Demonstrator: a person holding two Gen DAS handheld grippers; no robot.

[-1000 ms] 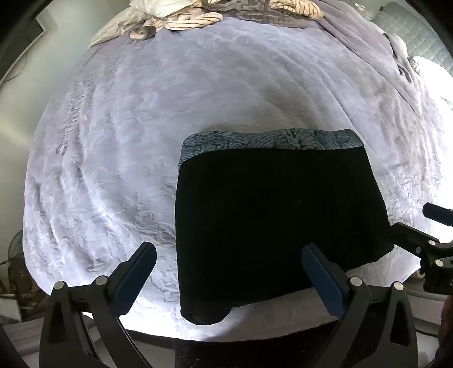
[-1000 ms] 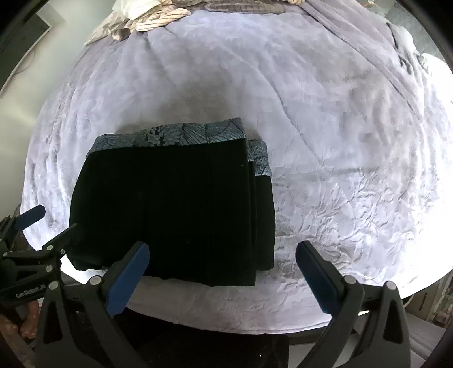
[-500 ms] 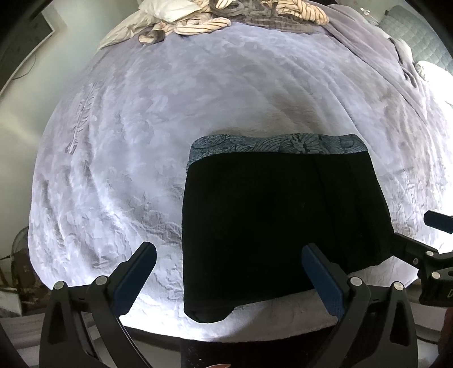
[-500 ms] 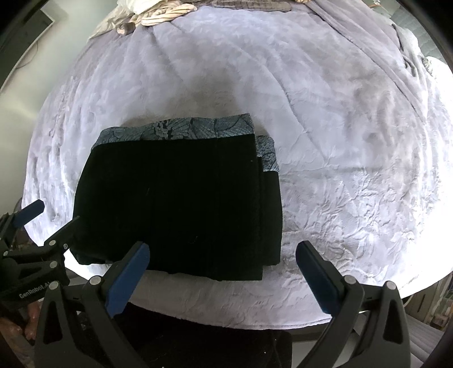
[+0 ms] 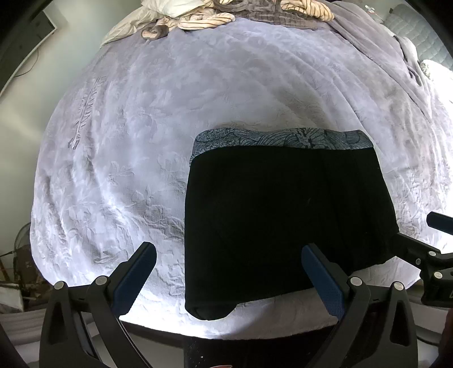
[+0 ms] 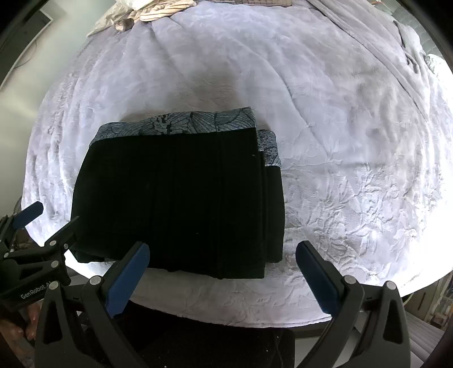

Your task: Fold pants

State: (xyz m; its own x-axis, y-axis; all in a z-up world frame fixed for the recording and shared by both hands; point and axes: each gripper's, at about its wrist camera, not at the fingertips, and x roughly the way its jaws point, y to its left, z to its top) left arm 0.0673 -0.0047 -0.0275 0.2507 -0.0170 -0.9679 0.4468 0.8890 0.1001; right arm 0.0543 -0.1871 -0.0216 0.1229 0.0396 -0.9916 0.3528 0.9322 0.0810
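Pants [image 5: 286,215] lie as a compact black rectangle near the front edge of the bed [image 5: 175,119], patterned blue-grey waistband [image 5: 280,138] along the far side. In the right wrist view the pants [image 6: 181,198] show stacked layers stepped along their right side, a second strip of waistband peeking out there; the near edge looks fairly square, and the near-left corner droops slightly toward the bed's rim. Compared with a second ago, the bundle keeps the same shape and place on the bedspread; only the cameras have shifted, both views now taking in a little more of the bed, which suggests both tools are backing off. Left gripper [image 5: 226,280] hangs above the front edge with its jaws spread wide, holding nothing, the near-left corner of the pants showing between its fingers but not touched. Right gripper [image 6: 223,277] likewise stands wide apart and empty, off the near-right corner. Judgement: folding appears complete or nearly so, this being the release and retreat. Loose clothing [image 5: 198,17] sits heaped at the far end of the bed, well apart from the fold.
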